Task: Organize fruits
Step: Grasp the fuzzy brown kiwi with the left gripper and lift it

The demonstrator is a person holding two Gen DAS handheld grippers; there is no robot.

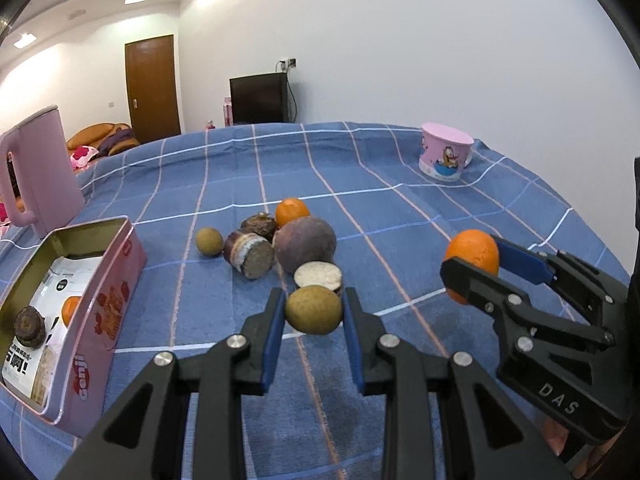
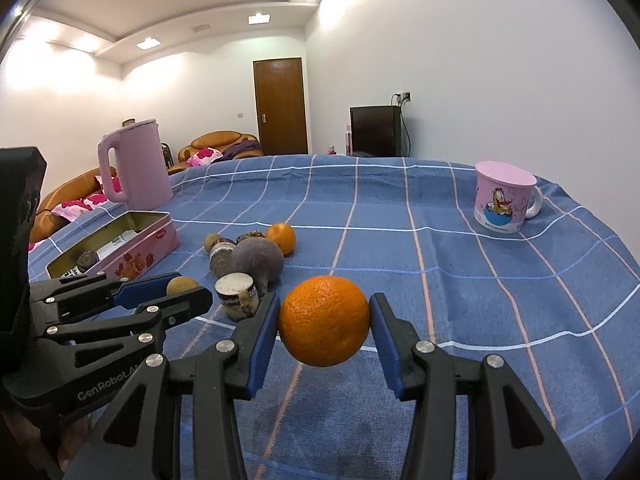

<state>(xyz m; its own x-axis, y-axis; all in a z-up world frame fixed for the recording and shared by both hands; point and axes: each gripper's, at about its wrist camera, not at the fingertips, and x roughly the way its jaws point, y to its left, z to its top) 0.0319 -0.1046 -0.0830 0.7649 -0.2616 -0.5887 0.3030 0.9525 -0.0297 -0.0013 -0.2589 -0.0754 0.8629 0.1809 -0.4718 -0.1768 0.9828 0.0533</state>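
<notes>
- The left gripper is gripping a small brown-green fruit between its fingers, lifted off the blue checked counter.
- The right gripper is clamping an orange, just right of the fruit pile.
- The pink tin is sitting left of the pile, holding what may be a dark fruit and an orange.

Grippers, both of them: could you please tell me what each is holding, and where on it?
Left gripper clamps the small tan fruit across its sides; right gripper clamps the orange likewise.
</notes>
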